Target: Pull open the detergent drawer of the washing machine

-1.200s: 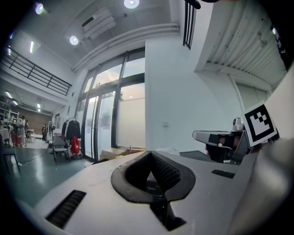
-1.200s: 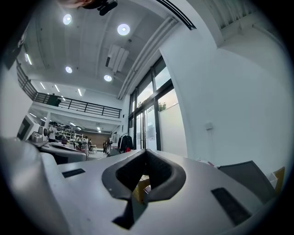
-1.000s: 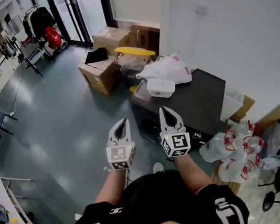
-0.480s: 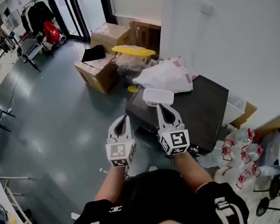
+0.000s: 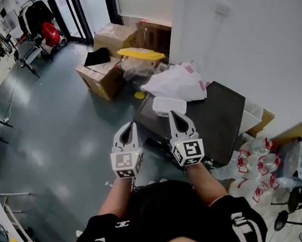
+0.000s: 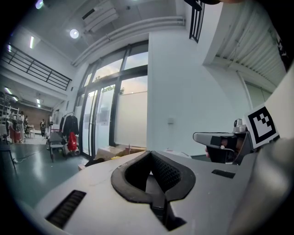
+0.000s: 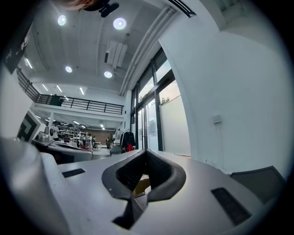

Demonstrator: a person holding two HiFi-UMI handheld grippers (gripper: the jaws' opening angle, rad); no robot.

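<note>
Black washing machine point(image 5: 220, 110), yellow lid point(image 5: 141, 53), grey floor point(image 5: 51, 130), brown cardboard boxes point(image 5: 102, 81)

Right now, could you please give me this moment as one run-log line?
phase: pre-contact | left hand-held gripper: shut, empty | right hand-held gripper: shut, empty | washing machine: below, untouched

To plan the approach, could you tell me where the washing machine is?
Head view, right of centre: the washing machine stands against the wall beyond the right gripper, white tub on top.

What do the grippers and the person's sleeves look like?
Both the left gripper and right gripper: pale grey, tapering to a point, black ribbed pads, white cube with black square markers. Black short-sleeved top with white print.
</note>
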